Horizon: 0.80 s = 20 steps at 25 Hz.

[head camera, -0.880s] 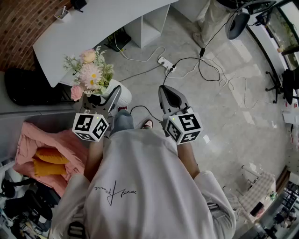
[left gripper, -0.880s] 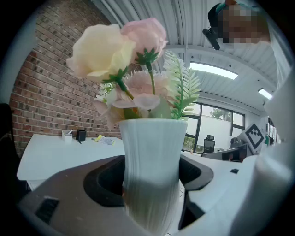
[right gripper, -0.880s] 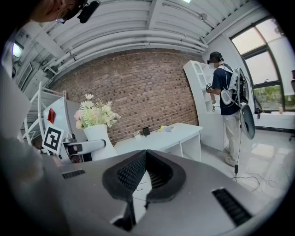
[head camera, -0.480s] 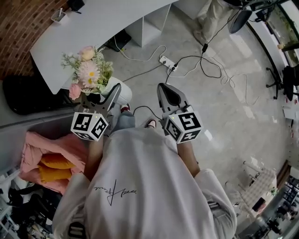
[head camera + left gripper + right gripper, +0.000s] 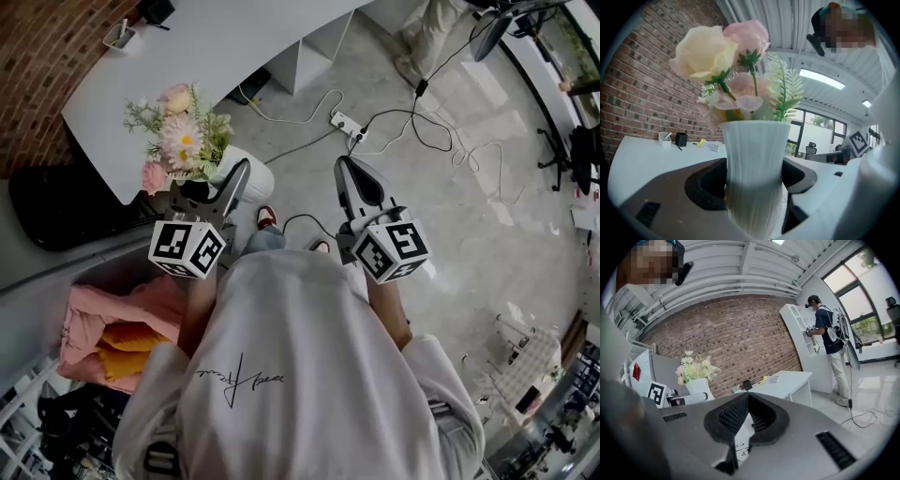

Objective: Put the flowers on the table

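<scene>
**Left claw** (image 5: 210, 180) (image 5: 754, 185): jaws spread wide and clamped on the narrow waist of the vase, one pad on each side. It is held out in front of the person at the left.

**Vase** (image 5: 251, 176) (image 5: 754, 150): white, ribbed, flared at the rim, upright. It is carried in the air above the floor and is not set down. In the head view it hangs just beside the near edge of the bench.

**Flowers** (image 5: 178, 141) (image 5: 722, 51): a bunch in the vase with cream and pink blooms, one daisy-like head and green fern sprigs. Seen from above, the tops overlap the bench edge.

**Right claw** (image 5: 347, 167) (image 5: 746, 395): jaws closed together with nothing between them. It is held level with the left claw and well apart from the vase.

**Bench** (image 5: 187, 56) (image 5: 637, 152) (image 5: 787, 379): long, white, set against a brick wall (image 5: 37, 56) (image 5: 740, 338). At its far end stand a small pen cup (image 5: 120, 36) (image 5: 664, 138) and a black box (image 5: 681, 139), with papers lying near them.

**Floor** (image 5: 469, 225): pale and glossy. A white power strip (image 5: 349, 124) and loose cables (image 5: 422, 131) lie ahead of the claws.

**Pink cloth** (image 5: 98, 314): heaped at the person's left, with orange cushions (image 5: 131, 339) on it.

**Second person** (image 5: 832, 345): stands at a white shelf (image 5: 799, 329) by the wall, beyond the bench.
</scene>
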Each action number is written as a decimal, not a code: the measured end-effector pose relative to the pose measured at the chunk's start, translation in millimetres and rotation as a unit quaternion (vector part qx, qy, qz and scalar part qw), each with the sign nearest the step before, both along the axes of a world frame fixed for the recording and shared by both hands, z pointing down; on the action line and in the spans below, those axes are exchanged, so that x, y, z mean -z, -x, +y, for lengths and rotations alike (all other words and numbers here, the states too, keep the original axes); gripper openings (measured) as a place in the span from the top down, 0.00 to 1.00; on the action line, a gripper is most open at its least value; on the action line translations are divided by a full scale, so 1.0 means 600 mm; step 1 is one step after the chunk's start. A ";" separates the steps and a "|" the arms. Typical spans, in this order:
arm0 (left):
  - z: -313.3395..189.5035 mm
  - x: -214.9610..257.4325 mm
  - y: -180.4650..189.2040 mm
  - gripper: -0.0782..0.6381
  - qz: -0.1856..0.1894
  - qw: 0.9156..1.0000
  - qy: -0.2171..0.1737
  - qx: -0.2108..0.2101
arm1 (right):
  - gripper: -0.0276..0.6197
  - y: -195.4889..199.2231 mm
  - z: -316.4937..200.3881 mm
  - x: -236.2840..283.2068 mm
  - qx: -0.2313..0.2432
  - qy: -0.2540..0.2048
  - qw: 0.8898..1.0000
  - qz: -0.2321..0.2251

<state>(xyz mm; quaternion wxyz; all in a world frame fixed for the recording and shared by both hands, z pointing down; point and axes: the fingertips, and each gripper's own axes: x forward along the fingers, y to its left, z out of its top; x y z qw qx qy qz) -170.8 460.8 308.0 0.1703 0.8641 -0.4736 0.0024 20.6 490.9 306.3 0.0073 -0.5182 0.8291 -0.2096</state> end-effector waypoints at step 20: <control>-0.074 -0.007 0.129 0.41 -0.022 0.999 -0.023 -0.032 | 0.92 0.074 -0.072 -0.007 -0.085 0.015 0.996 0.030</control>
